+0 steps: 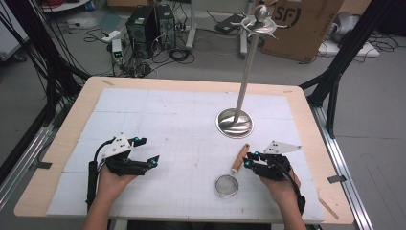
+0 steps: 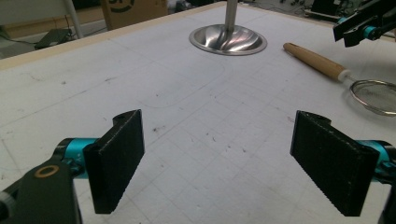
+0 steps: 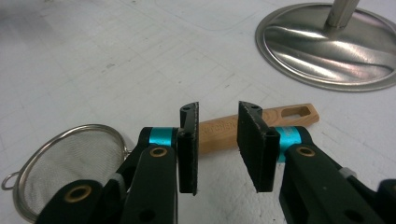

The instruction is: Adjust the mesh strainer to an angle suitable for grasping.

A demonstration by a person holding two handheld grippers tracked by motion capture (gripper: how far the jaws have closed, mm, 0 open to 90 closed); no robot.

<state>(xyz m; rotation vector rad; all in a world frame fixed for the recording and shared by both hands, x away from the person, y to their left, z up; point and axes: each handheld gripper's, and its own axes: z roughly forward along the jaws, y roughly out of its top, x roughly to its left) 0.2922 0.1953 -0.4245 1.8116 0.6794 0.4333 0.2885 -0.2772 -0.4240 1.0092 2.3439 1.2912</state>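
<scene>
The strainer (image 1: pixel 230 179) lies flat on the white mat (image 1: pixel 167 110), on the person's side of the steel stand's round base (image 1: pixel 235 122) and a little to its right in the high view. Its wooden handle (image 1: pixel 240 158) points back toward that base; its mesh bowl (image 1: pixel 226 185) sits at the end farther from the base, nearer the table's front edge.

The right gripper (image 1: pixel 247 160) rests low over the mat just beside the handle, on the side away from the base's centre line, held by the person's right hand (image 1: pixel 280 184). In the right gripper view its jaws stand either side of the handle (image 3: pixel 261 123), with a narrow gap between them; the handle shows through that gap, behind the pads rather than pinched by them, so nothing is grasped. The slotted end of the handle pokes out past the right pad (image 3: pixel 254 140), toward the base (image 3: pixel 327 46).

The left gripper (image 1: pixel 146 152) sits well apart from the base, off to its left and nearer the person, in the left hand (image 1: pixel 112 177). Its jaws are spread wide over bare mat with nothing between the pads (image 2: pixel 119 163). From the left gripper view the base (image 2: pixel 228 39) lies ahead, with the strainer's handle (image 2: pixel 315 60) to its right
</scene>
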